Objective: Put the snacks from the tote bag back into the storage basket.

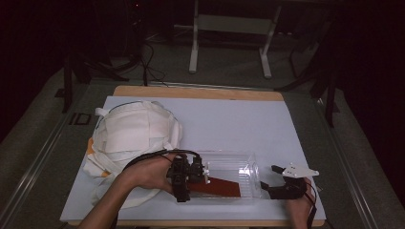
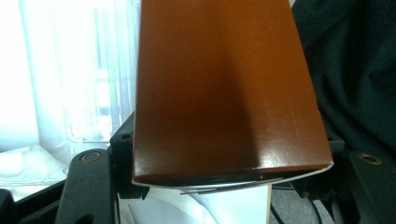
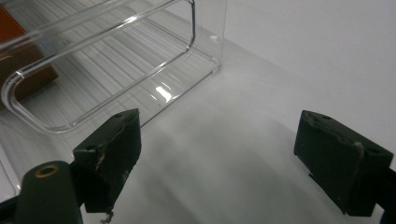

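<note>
Left hand reaching over clear bin, right resting on desk.
Left gripper fingers standing apart around the brown box; right gripper fingers spreading wide beside the clear bin.

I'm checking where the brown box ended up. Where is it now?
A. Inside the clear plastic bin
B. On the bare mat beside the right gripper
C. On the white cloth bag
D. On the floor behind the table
A: in the high view the brown box lies within the walls of the clear plastic bin, at the left gripper.
</note>
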{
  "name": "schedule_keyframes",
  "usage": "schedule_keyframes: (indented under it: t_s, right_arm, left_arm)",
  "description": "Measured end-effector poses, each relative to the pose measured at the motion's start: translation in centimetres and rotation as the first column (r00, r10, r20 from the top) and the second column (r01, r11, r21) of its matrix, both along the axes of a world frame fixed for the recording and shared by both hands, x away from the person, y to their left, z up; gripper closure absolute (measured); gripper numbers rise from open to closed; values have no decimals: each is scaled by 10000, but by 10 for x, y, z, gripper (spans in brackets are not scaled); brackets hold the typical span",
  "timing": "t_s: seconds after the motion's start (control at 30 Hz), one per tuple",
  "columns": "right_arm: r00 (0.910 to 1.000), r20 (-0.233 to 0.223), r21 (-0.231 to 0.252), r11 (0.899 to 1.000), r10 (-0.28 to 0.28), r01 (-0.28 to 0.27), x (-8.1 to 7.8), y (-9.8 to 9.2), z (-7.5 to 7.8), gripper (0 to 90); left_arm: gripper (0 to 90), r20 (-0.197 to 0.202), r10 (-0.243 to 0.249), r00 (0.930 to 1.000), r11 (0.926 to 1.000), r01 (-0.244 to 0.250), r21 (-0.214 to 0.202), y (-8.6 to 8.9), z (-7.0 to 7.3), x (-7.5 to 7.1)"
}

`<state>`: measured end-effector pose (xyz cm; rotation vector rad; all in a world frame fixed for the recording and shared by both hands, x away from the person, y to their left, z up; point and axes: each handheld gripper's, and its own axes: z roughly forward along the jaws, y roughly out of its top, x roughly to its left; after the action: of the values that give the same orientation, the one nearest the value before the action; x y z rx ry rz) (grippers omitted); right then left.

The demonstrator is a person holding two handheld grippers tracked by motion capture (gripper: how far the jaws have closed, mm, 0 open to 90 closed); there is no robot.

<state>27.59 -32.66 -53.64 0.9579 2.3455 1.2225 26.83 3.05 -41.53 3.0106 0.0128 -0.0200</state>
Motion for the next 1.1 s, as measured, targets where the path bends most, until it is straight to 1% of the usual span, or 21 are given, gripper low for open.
schedule_keyframes:
  t_s: [0.2,0.27,0.4,0.5,0.57,0.6,0.63,0.7,0.77,0.87,0.97,1.03,1.1]
  right_arm:
    - [10000,1,-5,10000,2,-2,0,0,0,149]
    - [10000,2,-10,10000,4,-4,0,0,0,148]
    - [10000,5,-13,10000,14,-14,0,0,0,149]
    - [10000,13,-23,10000,10,-10,0,0,0,149]
    - [10000,1,-13,10000,1,-1,0,0,0,149]
    - [10000,-2,-11,10000,-1,1,0,0,0,149]
    - [10000,0,-11,10000,1,-1,0,0,0,149]
    - [10000,8,-16,10000,10,-10,0,0,0,149]
    - [10000,6,-11,10000,15,-15,0,0,0,149]
    - [10000,3,0,10000,9,-9,0,0,0,149]
    - [10000,5,22,10000,13,-13,0,0,0,149]
    - [10000,-7,19,10000,16,-16,0,0,0,148]
    - [10000,-2,20,10000,19,-19,0,0,0,149]
  left_arm:
    - [331,-39,67,10000,10000,-67,-28,2,1,0]
    - [332,-127,143,9998,9999,-142,69,3,0,1]
    - [331,-72,111,9999,9999,-111,6,4,-1,1]
    - [333,-34,175,9998,9998,-175,-119,5,-1,1]
    - [349,94,105,9999,9998,-103,-185,4,0,1]
    - [373,265,51,9996,9998,-45,-201,3,0,1]
    - [389,212,51,9998,9998,-47,-212,3,0,2]
    - [386,123,95,9999,9997,-93,-209,2,-2,1]
    - [372,104,72,9999,9999,-70,-128,-1,-5,2]
    - [359,-44,143,9999,9999,-143,-15,-3,-8,3]
    - [331,-192,181,9997,9998,-182,-48,-3,-7,3]
    - [311,-155,138,9998,9999,-139,-27,-2,-5,3]
    - [303,-158,238,9996,9997,-240,-88,1,-2,2]
